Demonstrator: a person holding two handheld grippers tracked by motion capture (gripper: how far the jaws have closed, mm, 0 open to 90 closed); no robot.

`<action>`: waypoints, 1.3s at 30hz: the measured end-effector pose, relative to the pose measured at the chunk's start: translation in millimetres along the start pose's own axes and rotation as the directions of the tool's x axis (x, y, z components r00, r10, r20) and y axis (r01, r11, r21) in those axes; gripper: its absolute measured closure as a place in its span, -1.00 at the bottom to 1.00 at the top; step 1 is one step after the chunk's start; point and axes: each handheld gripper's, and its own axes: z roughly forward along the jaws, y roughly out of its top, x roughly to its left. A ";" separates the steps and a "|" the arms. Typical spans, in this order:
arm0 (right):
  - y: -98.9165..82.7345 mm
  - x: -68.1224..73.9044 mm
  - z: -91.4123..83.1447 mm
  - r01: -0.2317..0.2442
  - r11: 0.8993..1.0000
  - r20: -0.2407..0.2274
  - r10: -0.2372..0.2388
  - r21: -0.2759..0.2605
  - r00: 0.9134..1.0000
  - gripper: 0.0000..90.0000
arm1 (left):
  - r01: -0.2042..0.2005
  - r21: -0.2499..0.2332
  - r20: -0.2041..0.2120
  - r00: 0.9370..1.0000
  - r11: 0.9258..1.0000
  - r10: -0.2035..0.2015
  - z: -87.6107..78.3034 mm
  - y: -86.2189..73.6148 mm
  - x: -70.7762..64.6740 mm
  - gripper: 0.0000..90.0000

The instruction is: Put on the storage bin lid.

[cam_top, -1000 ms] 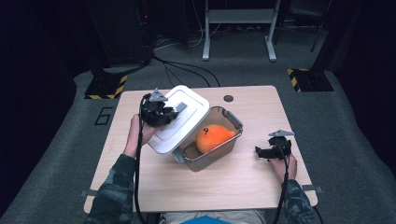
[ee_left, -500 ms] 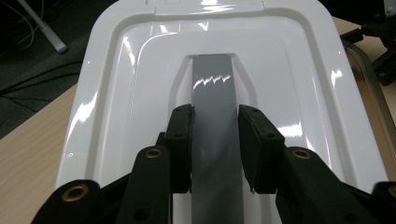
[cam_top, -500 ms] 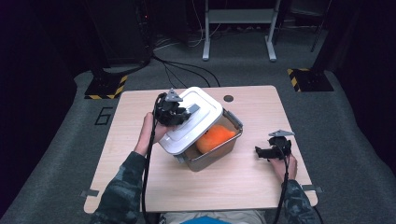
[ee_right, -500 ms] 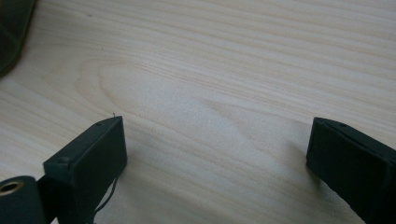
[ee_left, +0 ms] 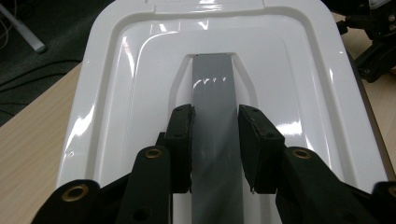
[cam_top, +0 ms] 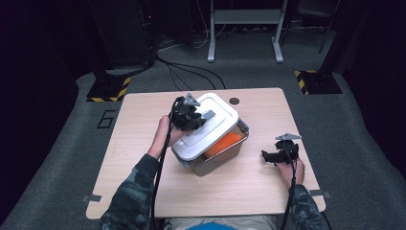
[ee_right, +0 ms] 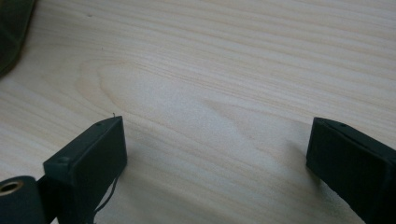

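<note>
Gripping the grey handle strip of the glossy white plastic lid between closed jaws, your left gripper holds that lid tilted over the clear rectangular box, so the orange object inside shows at the uncovered side. Your right gripper rests well apart on the pale wooden table, jaws wide and empty, leaving the box unsteadied.

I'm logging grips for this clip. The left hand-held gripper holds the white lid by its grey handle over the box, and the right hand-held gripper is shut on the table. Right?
Not quite. The right hand-held gripper is open: the right gripper view shows its jaws wide apart over bare table. The rest stands: the left hand-held gripper clamps the grey handle of the white lid over the box.
</note>
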 end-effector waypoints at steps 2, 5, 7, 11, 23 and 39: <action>0.0 0.0 0.0 0.000 1.000 0.000 0.000 0.000 1.000 -0.91 | -0.007 0.007 0.008 1.000 1.000 0.007 3.4 1.2 -1.8 0.47; 0.0 0.0 0.0 0.000 1.000 0.000 0.000 0.000 1.000 -0.91 | -0.016 0.016 0.023 1.000 1.000 0.015 9.0 2.2 -5.4 0.47; 0.0 0.0 0.0 0.000 1.000 0.000 0.000 0.000 1.000 -0.91 | -0.018 0.023 0.030 0.999 1.000 0.018 13.6 1.6 -7.4 0.47; 0.0 0.0 0.0 0.000 1.000 0.000 0.000 0.000 1.000 -0.91 | -0.024 0.041 0.050 0.999 0.999 0.022 23.0 0.2 -11.6 0.47; 0.0 0.0 0.0 0.000 1.000 0.001 0.000 0.000 1.000 -0.90 | -0.027 0.055 0.081 0.996 0.998 0.023 35.1 -1.6 -21.5 0.47; 0.0 -0.1 -0.1 0.000 1.000 0.001 0.000 0.000 1.000 -0.90 | -0.033 0.059 0.087 0.996 0.998 0.028 39.8 -4.9 -26.7 0.47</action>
